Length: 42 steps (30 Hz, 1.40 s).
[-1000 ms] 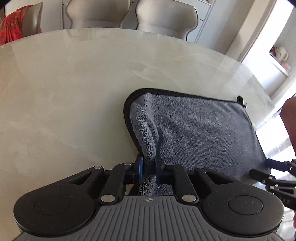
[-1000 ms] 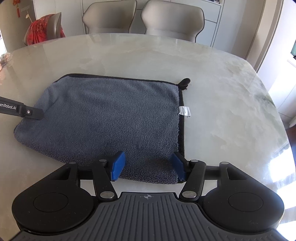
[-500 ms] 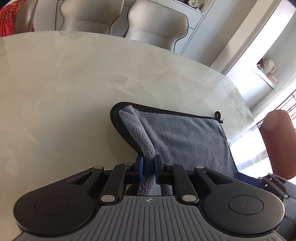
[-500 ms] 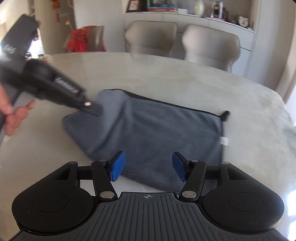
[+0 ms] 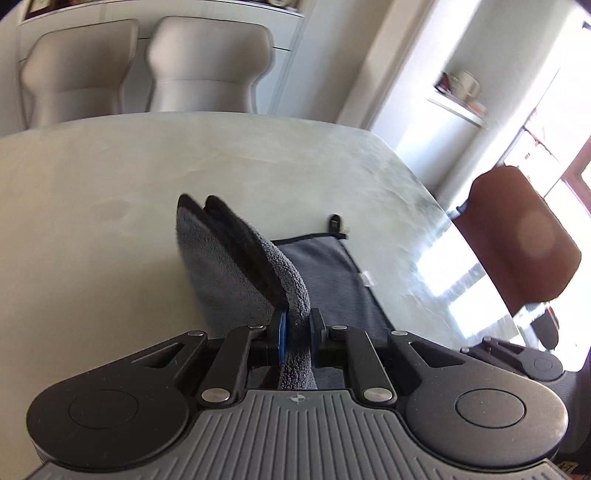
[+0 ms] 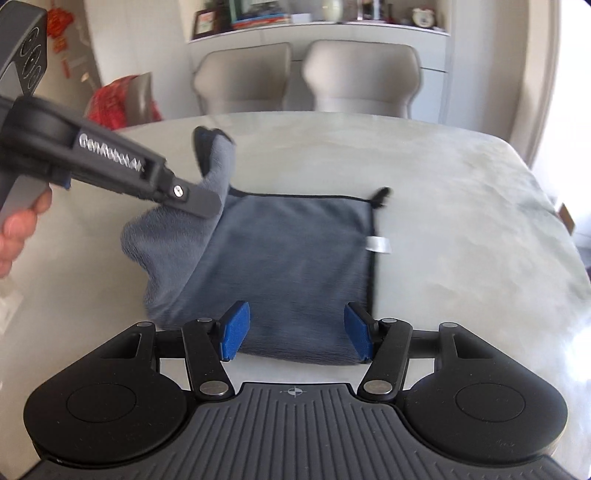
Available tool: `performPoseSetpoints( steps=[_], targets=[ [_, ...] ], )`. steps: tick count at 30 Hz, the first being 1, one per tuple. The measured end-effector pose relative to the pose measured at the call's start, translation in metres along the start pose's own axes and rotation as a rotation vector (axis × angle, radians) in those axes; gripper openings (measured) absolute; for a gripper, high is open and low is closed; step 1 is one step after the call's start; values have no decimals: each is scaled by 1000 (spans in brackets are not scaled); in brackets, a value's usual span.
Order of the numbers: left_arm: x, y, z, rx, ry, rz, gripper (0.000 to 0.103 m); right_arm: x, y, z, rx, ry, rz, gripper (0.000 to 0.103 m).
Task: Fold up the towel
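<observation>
A grey towel with black edging lies folded on the pale marble table. My left gripper is shut on the towel's left edge and holds it raised off the table, so the cloth stands up in a ridge. The right wrist view shows that same gripper from the side, with the lifted corner curling above it. My right gripper stands open just above the towel's near edge, its blue pads apart and pressing on nothing. A white label marks the towel's right edge.
Two beige chairs stand behind the table, and a third with red cloth is at the far left. A person's hand holds the left gripper's handle. A forearm shows at right in the left wrist view. Shelves line the back wall.
My left gripper has lifted the towel's left edge off the table and carried it rightward over the cloth. The right gripper rose slightly, still open over the near edge.
</observation>
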State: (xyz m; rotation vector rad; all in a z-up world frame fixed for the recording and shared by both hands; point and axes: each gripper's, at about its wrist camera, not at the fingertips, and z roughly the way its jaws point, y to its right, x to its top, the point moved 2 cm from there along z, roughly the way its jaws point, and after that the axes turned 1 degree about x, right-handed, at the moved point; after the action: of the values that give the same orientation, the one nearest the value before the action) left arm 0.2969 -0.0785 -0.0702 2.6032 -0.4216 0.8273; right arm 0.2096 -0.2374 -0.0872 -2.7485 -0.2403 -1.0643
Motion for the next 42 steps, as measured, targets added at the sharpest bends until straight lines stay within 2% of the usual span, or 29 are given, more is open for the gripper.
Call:
performPoseSetpoints(
  steps=[3,4,5,6,9,11,15,17,21,22,26,30,33,35,36,42],
  targets=[
    [3,19,17,-20,-21,58,14,-2,15,-1,16,5,46,59],
    [3,24,24,-28,-28,69,23,-3,18,0,22,7,60,58],
    [3,27,29,-40,-33,69,37,-4,21,0,24,8,74,58],
    [3,28,32,-54,-34,60,41,-5,23,1,29,8,87,58],
    [4,27,25,-82,6,27,44,-6,34,4,65,17,131,58],
    [4,26,19,-88,38,31,49,-5,44,5,136,33,193,56],
    [3,6,-2,-52,107,9,57,4,54,13,250,57,257,51],
    [0,-7,-6,-25,103,-19,57,8,59,18,291,58,280,51],
    [-10,-26,-8,0,81,-74,57,15,75,43,463,16,443,54],
    [-12,-28,-8,2,77,-81,57,16,78,52,484,-9,467,54],
    [-22,-28,-6,16,69,-63,57,21,76,60,385,-33,416,54],
    [-29,-29,-5,8,62,-64,59,21,71,61,372,-40,381,52],
    [-32,-29,-1,11,56,-79,59,23,63,68,378,-50,337,36],
    [-34,-31,0,6,54,-93,60,23,60,72,390,-60,327,14],
    [-35,-32,0,8,54,-95,60,24,59,73,397,-61,326,9],
    [-35,-39,-2,17,59,-106,62,31,66,64,389,-2,344,7]
  ],
)
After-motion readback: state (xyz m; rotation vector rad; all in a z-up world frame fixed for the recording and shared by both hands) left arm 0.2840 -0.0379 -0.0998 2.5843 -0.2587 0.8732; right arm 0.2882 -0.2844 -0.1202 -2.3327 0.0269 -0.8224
